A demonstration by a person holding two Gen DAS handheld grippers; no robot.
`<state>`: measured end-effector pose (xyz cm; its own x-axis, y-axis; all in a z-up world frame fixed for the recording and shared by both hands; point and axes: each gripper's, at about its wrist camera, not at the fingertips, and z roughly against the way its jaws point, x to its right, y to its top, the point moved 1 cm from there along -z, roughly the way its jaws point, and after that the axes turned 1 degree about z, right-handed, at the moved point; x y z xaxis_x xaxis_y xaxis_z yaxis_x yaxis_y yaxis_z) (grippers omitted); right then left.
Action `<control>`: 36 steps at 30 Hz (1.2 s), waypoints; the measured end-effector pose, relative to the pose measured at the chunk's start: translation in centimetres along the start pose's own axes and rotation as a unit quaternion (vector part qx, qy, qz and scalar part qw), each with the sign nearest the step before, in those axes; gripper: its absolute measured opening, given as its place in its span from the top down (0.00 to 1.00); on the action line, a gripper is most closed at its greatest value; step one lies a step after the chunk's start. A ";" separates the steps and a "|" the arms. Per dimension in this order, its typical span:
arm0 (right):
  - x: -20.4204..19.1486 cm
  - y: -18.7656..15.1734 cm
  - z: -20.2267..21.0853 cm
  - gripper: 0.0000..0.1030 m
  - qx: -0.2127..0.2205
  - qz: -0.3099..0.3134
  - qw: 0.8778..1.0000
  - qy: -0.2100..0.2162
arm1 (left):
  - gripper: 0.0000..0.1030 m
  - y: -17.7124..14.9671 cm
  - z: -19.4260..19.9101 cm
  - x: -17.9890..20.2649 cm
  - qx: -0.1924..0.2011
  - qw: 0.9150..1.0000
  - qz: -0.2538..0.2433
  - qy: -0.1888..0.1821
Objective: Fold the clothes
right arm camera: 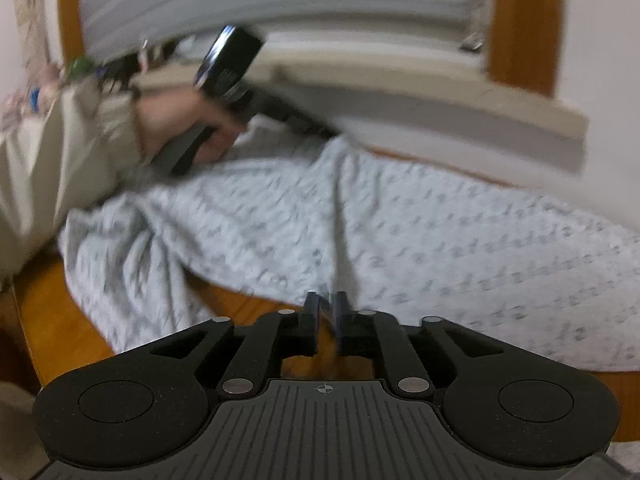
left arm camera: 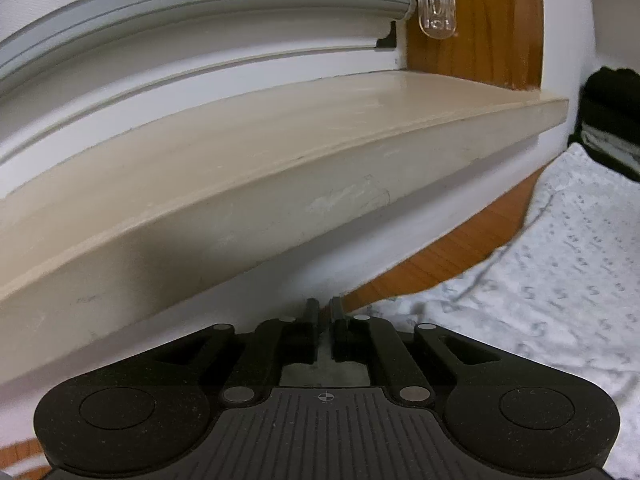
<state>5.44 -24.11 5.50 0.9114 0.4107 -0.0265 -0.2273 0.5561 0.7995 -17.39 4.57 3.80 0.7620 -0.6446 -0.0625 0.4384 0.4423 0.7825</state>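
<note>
The garment is a white cloth with a small grey print [right arm camera: 420, 240], spread over a wooden surface [right arm camera: 60, 312] below a window sill; it also shows at the right of the left wrist view, cloth [left arm camera: 560, 280]. My right gripper [right arm camera: 327, 306] is shut on the cloth's near edge, and a ridge of fabric runs up from its fingertips. A hand [right arm camera: 176, 120] in a beige sleeve holds my left gripper [right arm camera: 320, 130] against the sill, where the cloth's far edge rises to its tip. In its own view the left gripper [left arm camera: 324, 312] has its fingers nearly together, with grey fabric showing behind them.
A beige window sill [left arm camera: 280, 168] and white window frame [left arm camera: 200, 52] stand close ahead of the left gripper. Wooden trim [left arm camera: 480, 20] with a clear hook [left arm camera: 437, 8] rises at the right. A blurred dark object [left arm camera: 612, 120] sits at the right edge.
</note>
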 end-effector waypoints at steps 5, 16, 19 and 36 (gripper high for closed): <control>6.0 0.5 1.9 0.71 0.027 -0.048 0.996 -0.075 | 0.74 0.5 1.1 1.1 0.009 1.000 -0.010 -0.027; 21.4 -4.0 3.8 0.65 -0.009 -0.176 0.943 -0.283 | 0.66 0.5 3.8 9.5 0.033 0.994 -0.046 -0.098; 23.0 -4.5 3.6 0.65 -0.014 -0.189 0.935 -0.299 | 0.65 -0.3 3.4 11.9 0.024 0.991 -0.062 -0.114; 24.1 -4.9 5.6 0.73 -0.018 -0.177 0.924 -0.339 | 0.55 -4.4 4.8 13.3 -0.003 0.990 -0.068 -0.124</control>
<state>30.44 -21.00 4.36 0.9335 -0.3418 0.1083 0.1269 0.5974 0.7918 -11.47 -8.94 2.49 0.5560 -0.8311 -0.0123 0.5321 0.3445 0.7734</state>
